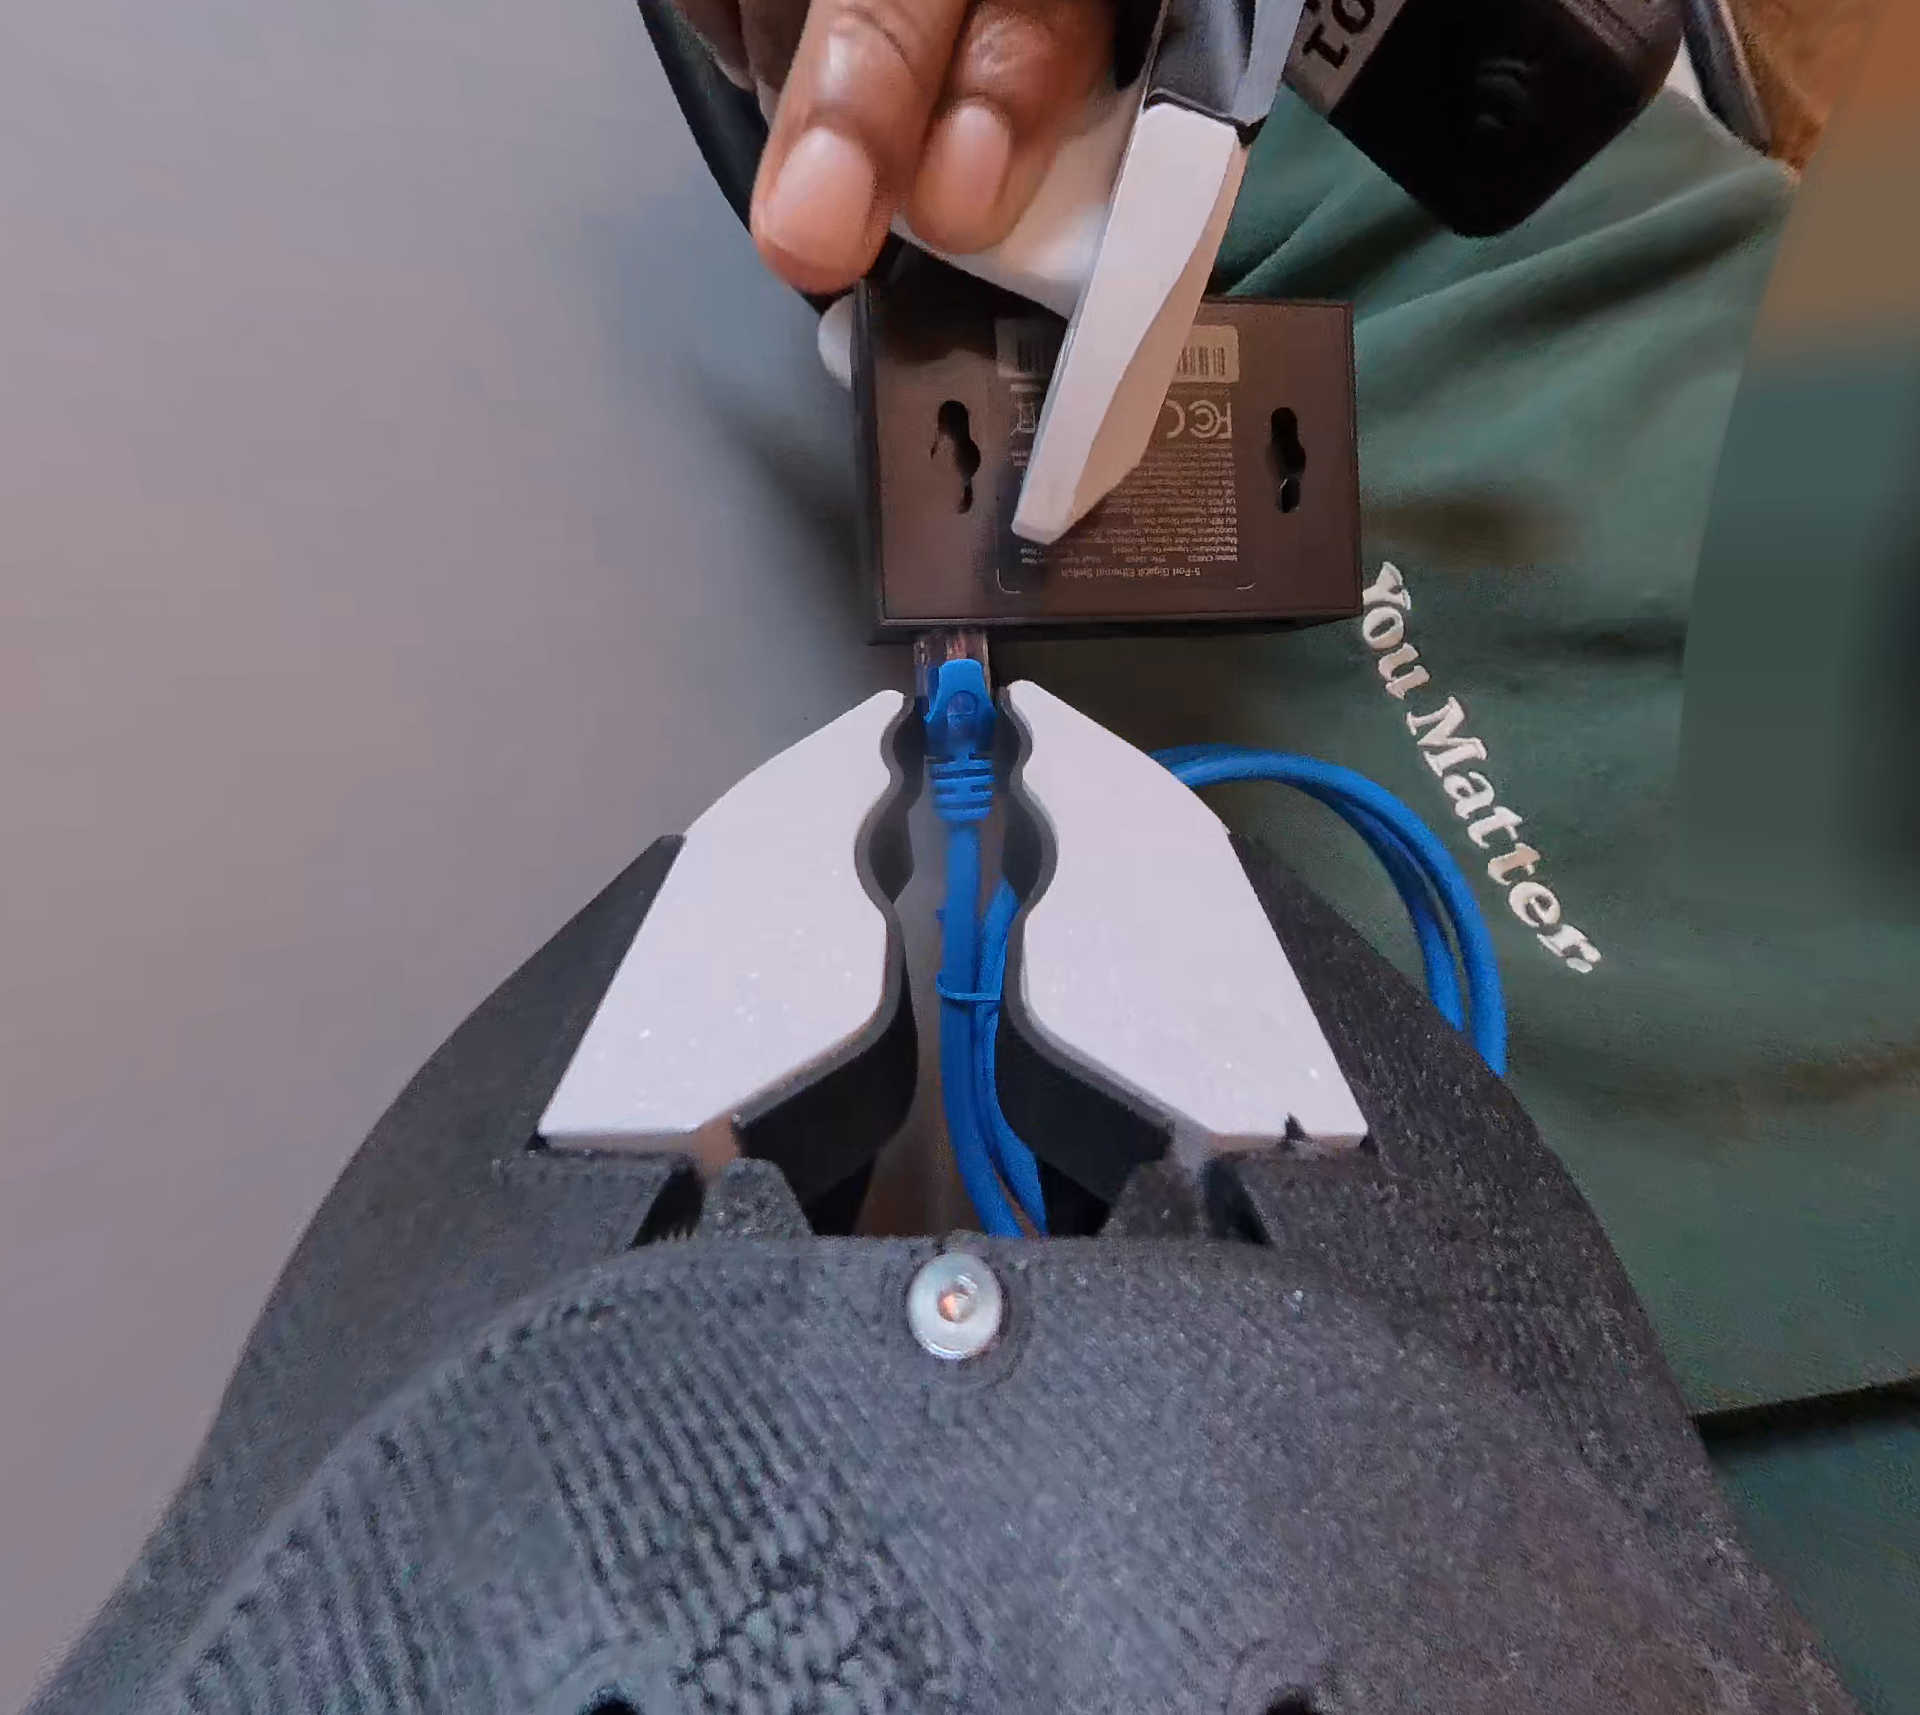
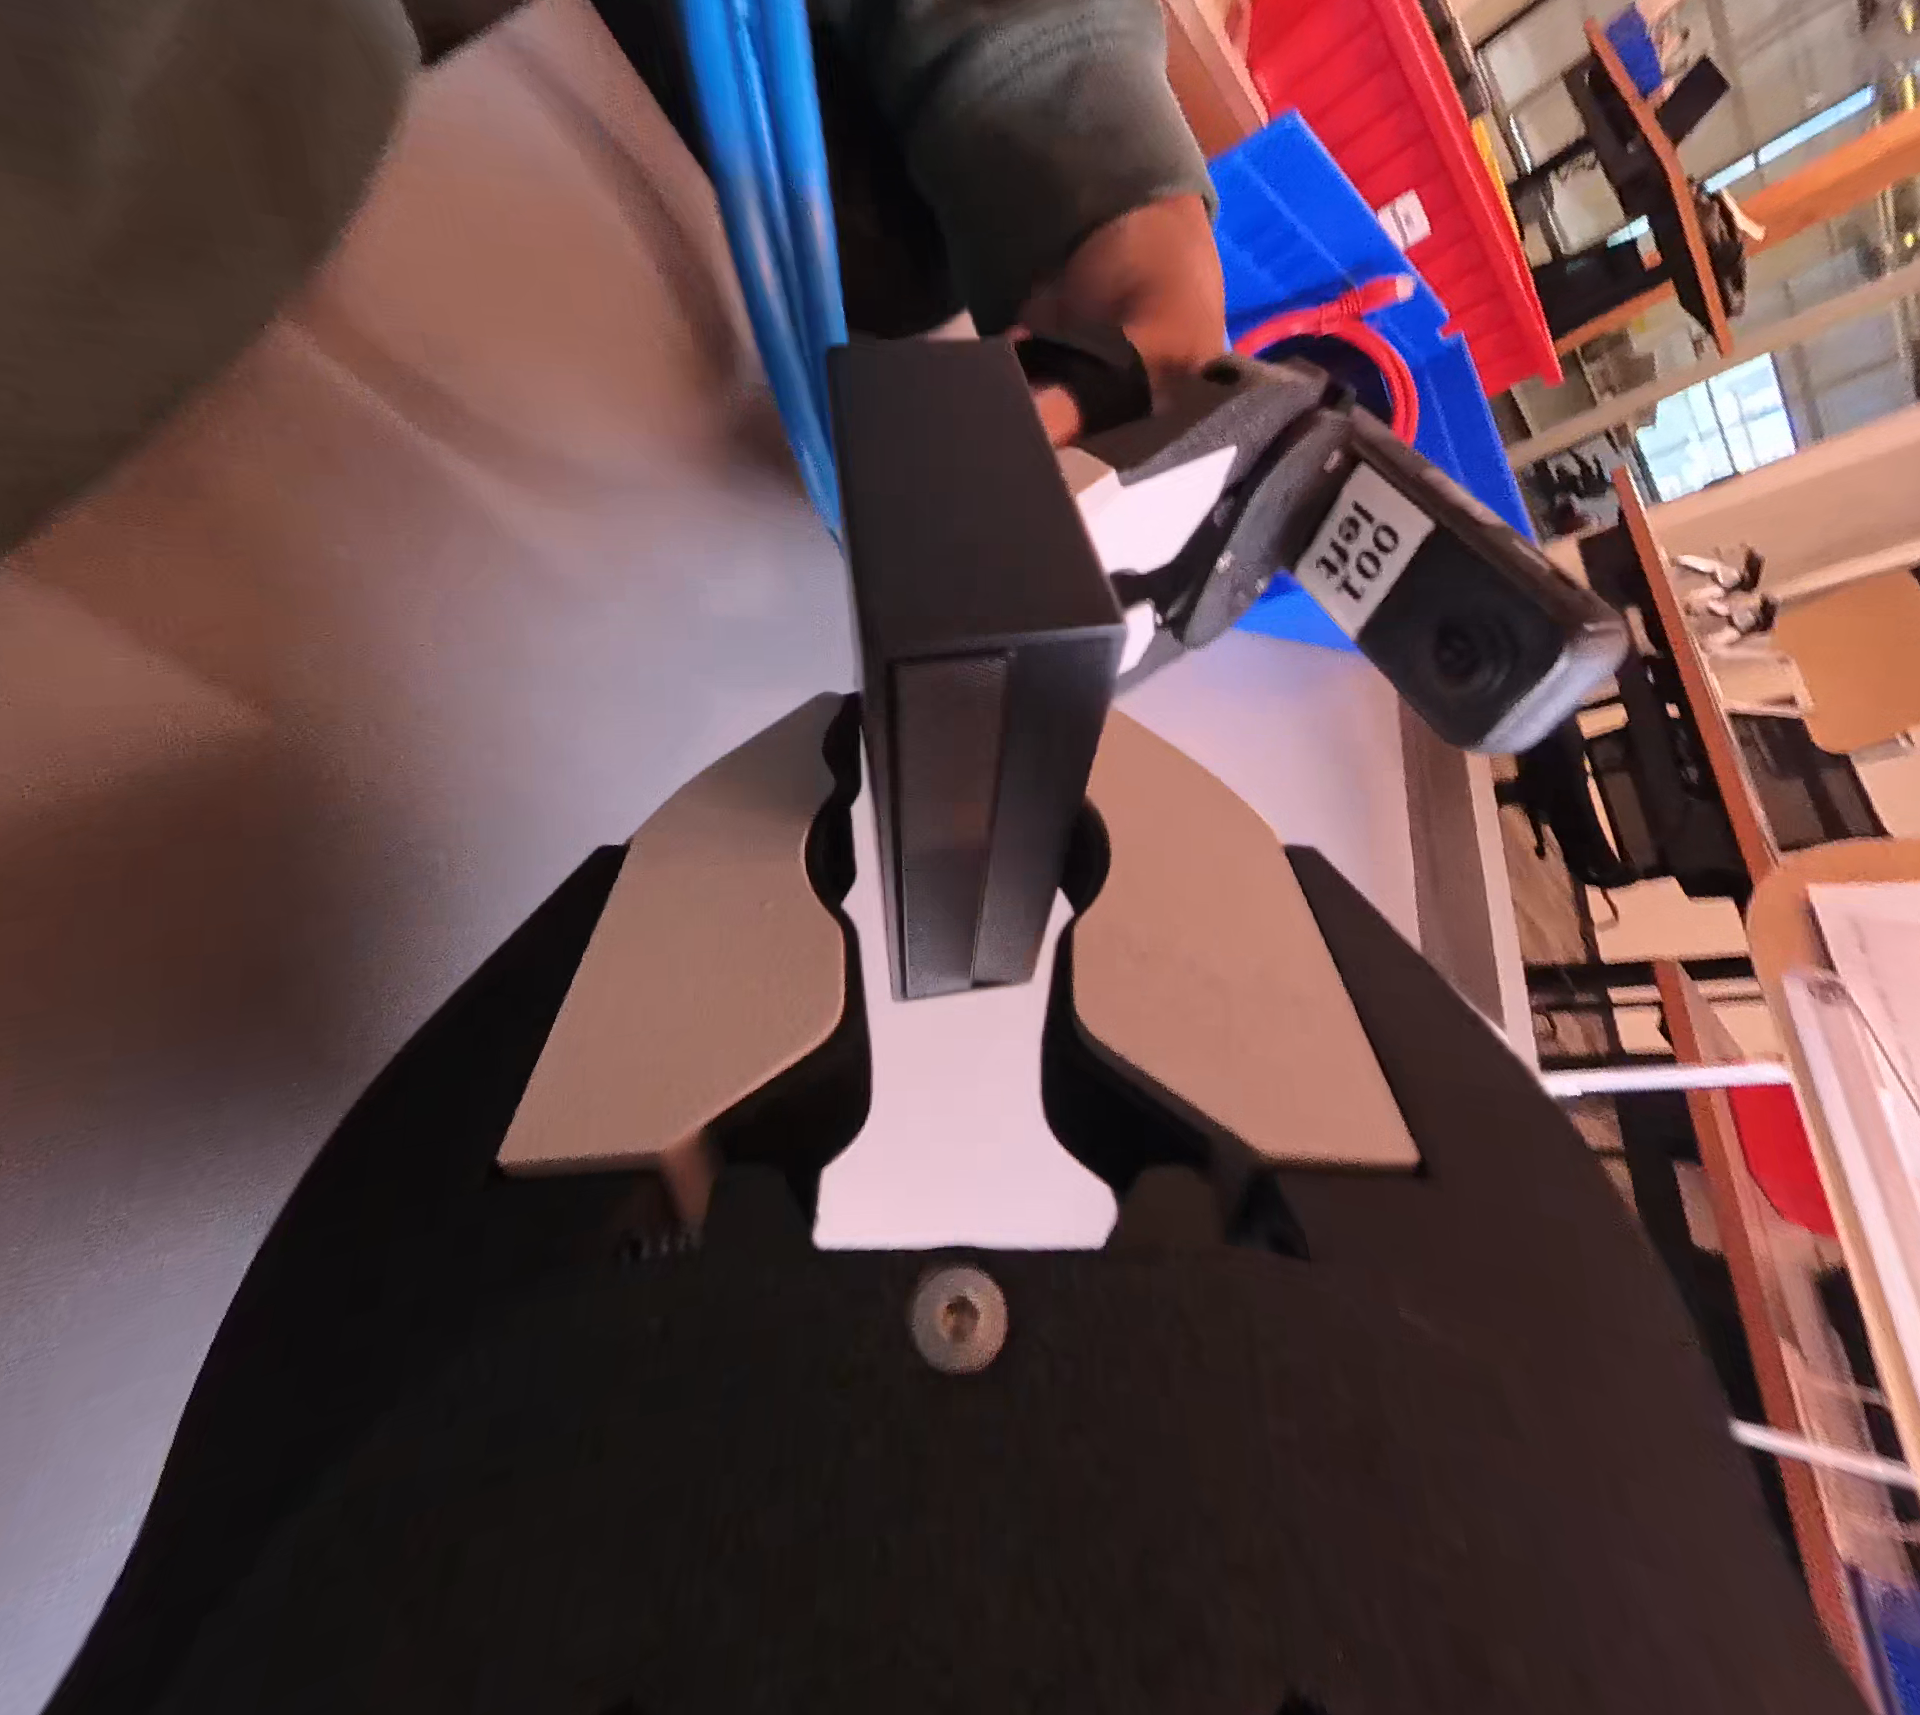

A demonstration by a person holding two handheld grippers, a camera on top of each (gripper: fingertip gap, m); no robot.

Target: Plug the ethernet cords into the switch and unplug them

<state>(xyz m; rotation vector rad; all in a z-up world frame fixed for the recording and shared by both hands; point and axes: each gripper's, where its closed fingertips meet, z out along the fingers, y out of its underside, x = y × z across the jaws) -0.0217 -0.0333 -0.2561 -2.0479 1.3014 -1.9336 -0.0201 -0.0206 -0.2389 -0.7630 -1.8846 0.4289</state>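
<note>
The black switch (image 1: 1112, 470) is held in the air with its labelled underside toward the left wrist view. My right gripper (image 2: 977, 720) is shut on the switch (image 2: 966, 585); one of its white fingers (image 1: 1122, 335) lies across the underside. My left gripper (image 1: 961, 699) is shut on the blue ethernet plug (image 1: 961, 730), whose clear tip sits in the switch's leftmost port. The blue cord (image 1: 1403, 886) loops off to the right and runs back between my fingers. It also shows blurred in the right wrist view (image 2: 748, 159).
A person's hand (image 1: 883, 55) grips the right tool just above the switch. A green sweatshirt (image 1: 1558, 522) fills the right side. A white table (image 2: 1299, 730) lies behind, with a blue bin (image 2: 1330, 231), a red bin (image 2: 1382, 107) and shelves beyond. Both grippers' tips are close together, under 4 cm apart.
</note>
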